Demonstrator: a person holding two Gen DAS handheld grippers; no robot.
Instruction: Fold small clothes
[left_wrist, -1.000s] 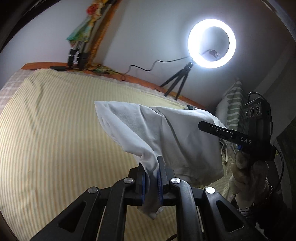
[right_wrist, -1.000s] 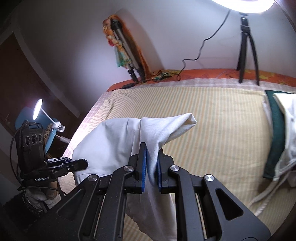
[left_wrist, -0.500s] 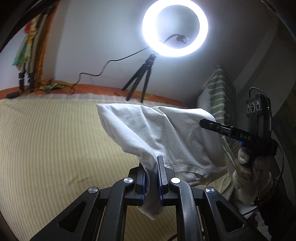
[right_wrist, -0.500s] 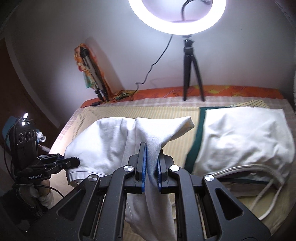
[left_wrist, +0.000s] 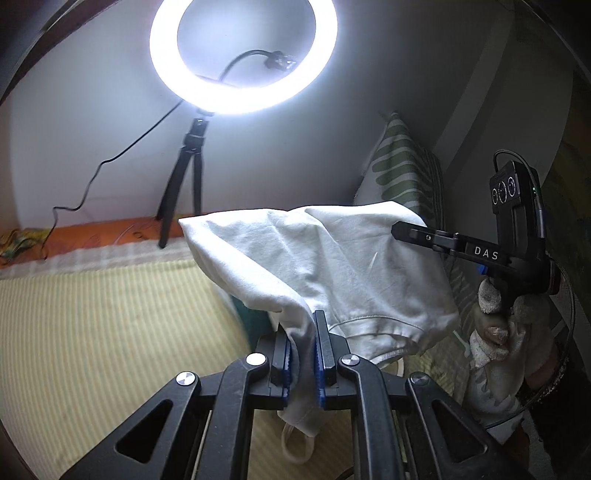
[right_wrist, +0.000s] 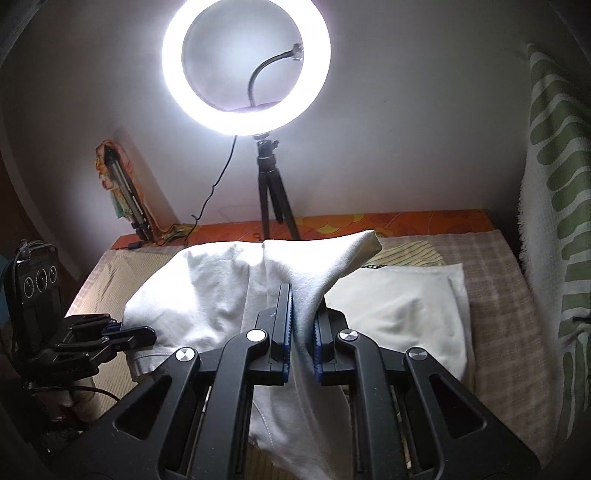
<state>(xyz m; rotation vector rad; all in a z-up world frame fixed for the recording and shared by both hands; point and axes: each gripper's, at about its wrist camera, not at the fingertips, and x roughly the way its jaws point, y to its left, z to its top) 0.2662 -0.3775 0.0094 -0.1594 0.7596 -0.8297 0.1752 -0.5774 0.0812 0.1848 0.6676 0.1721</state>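
A small white garment (left_wrist: 325, 266) hangs in the air, stretched between both grippers above the bed. My left gripper (left_wrist: 303, 354) is shut on one edge of it. My right gripper (right_wrist: 302, 332) is shut on the other edge (right_wrist: 306, 295). In the left wrist view the right gripper (left_wrist: 406, 230) shows at the cloth's right side, held by a gloved hand (left_wrist: 495, 332). In the right wrist view the left gripper (right_wrist: 140, 334) shows at the cloth's left side. A white cord (left_wrist: 295, 443) dangles below the left jaws.
The bed (left_wrist: 92, 332) has a yellow striped sheet. A folded white garment (right_wrist: 406, 310) lies on it under the held cloth. A ring light on a black tripod (right_wrist: 269, 177) stands at the bed's far edge. A green-patterned towel (right_wrist: 554, 221) hangs at right.
Both grippers have swung to the right with the garment, toward the ring light and the folded white garment. Both grips are unchanged.
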